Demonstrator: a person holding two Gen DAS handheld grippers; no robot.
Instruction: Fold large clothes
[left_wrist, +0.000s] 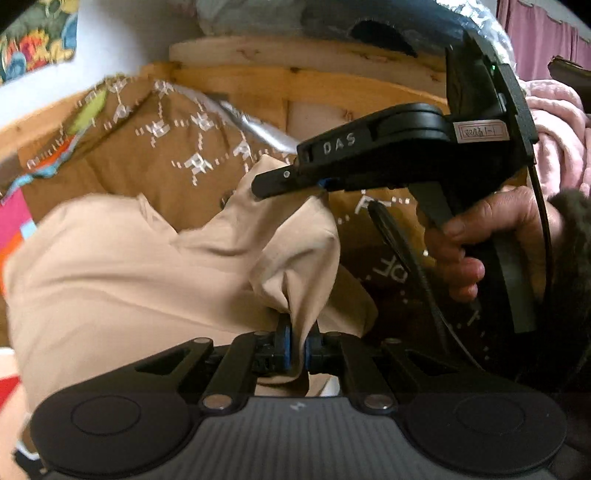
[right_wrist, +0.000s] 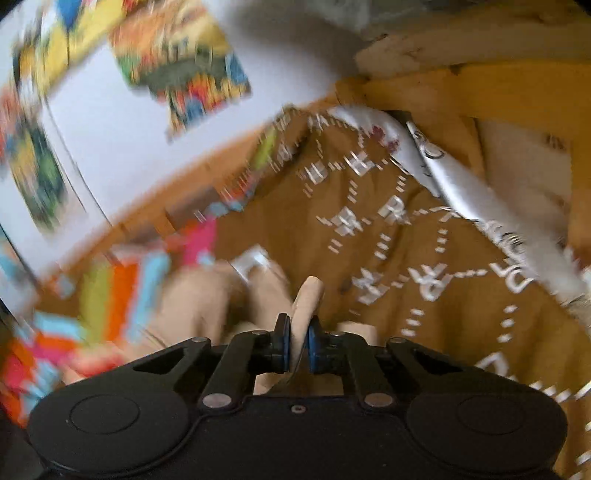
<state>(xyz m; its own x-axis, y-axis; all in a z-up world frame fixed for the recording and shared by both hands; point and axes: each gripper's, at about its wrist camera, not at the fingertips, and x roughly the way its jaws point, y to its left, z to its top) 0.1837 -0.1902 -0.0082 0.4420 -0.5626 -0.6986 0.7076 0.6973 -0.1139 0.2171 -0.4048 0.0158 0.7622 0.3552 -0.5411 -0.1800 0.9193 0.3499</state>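
A beige garment (left_wrist: 147, 266) lies bunched over a brown patterned bedspread (left_wrist: 166, 162). My left gripper (left_wrist: 298, 347) is shut on a fold of the beige cloth, which rises in a ridge from between the blue pads. In the left wrist view the right gripper (left_wrist: 295, 182) reaches in from the right, held by a hand (left_wrist: 465, 236), its tip pressed on the same garment's upper edge. In the right wrist view my right gripper (right_wrist: 298, 347) is shut on a beige fold (right_wrist: 308, 295) of the garment (right_wrist: 207, 299). That view is blurred by motion.
A wooden bed frame (left_wrist: 303, 79) runs behind the bedspread (right_wrist: 369, 258). A silver strip (right_wrist: 454, 184) lies across the spread. A bright striped cloth (right_wrist: 122, 284) sits at the left. A pink fluffy fabric (left_wrist: 554, 122) is at the right. A wall with colourful pictures (right_wrist: 177, 48) stands behind.
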